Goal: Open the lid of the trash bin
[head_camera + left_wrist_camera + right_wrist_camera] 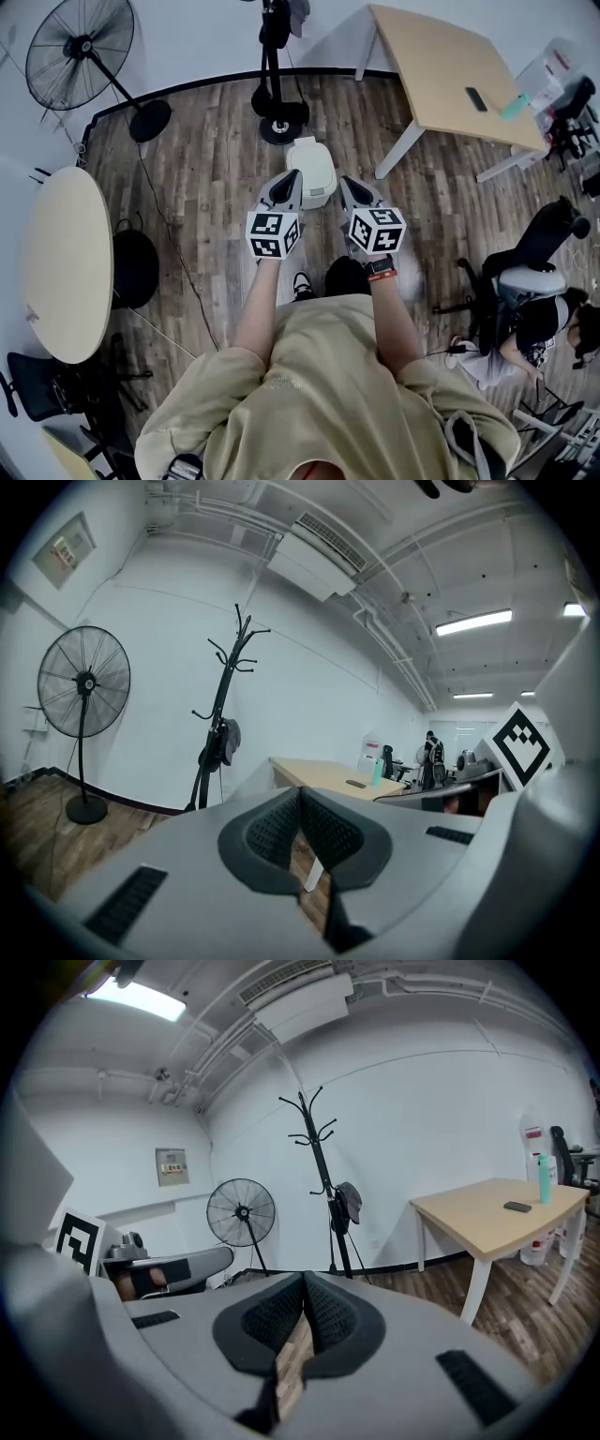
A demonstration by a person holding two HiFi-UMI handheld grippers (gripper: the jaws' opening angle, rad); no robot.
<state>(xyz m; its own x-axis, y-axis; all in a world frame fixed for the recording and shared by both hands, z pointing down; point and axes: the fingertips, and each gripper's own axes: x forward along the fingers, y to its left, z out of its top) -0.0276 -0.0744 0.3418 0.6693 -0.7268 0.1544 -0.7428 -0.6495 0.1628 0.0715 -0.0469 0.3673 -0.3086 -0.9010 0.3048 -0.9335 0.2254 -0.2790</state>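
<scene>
Left gripper (294,178) and right gripper (344,183) side by side over the wood floor (197,178), each with jaws pressed together on nothing, white trash bin (315,161) just beyond their tips, lid down, coat stand (277,117) behind near the floor's far edge, fan (81,44) far left, table (441,70) far right

we read no text anywhere; the wall notice (64,547) is too small and blurred for us to decipher
</scene>
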